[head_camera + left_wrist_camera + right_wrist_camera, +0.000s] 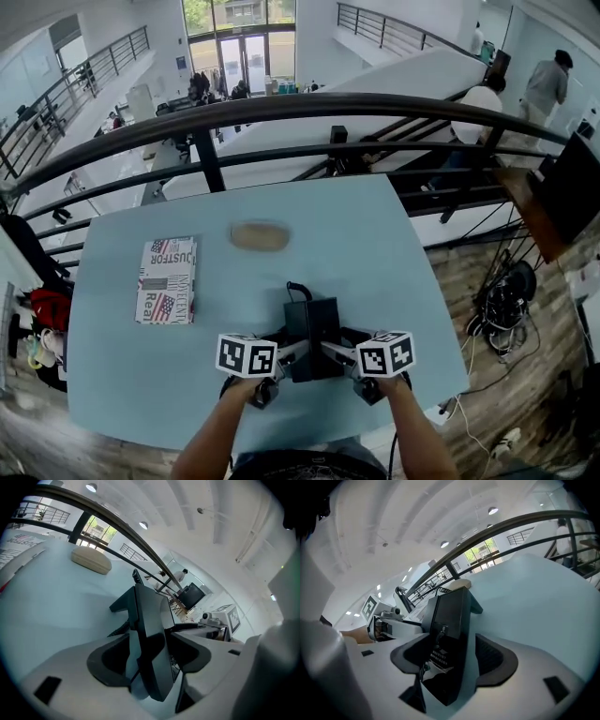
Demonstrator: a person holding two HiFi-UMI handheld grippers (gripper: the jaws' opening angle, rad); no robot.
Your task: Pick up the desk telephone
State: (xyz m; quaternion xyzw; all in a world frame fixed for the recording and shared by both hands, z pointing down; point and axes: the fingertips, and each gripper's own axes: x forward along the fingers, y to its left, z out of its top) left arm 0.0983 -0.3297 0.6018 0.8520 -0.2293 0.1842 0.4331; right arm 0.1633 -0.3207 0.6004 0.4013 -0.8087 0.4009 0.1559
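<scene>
Near the front edge of the pale blue table, about midway along it, sits the black desk telephone, with the left gripper on its left side and the right gripper on its right. From the head view the phone is only a dark block between the two marker cubes, with a black cord looping up from its far end; whether it rests on the table or is lifted clear cannot be told. The left gripper view shows what the head view does not: the telephone stands edge-on between the left gripper's dark pads, which press against both of its faces, and the right gripper shows beyond it. The right gripper view gives the other side, where the telephone shows a face with a small printed label, clamped the same way in the right gripper, with the left gripper past it. Both claws are closed onto the phone with no gap at the pads. Farther out, a flat beige oblong object lies toward the far side of the table, and a printed booklet lies well to the left. A dark curved railing runs beyond the far edge.
</scene>
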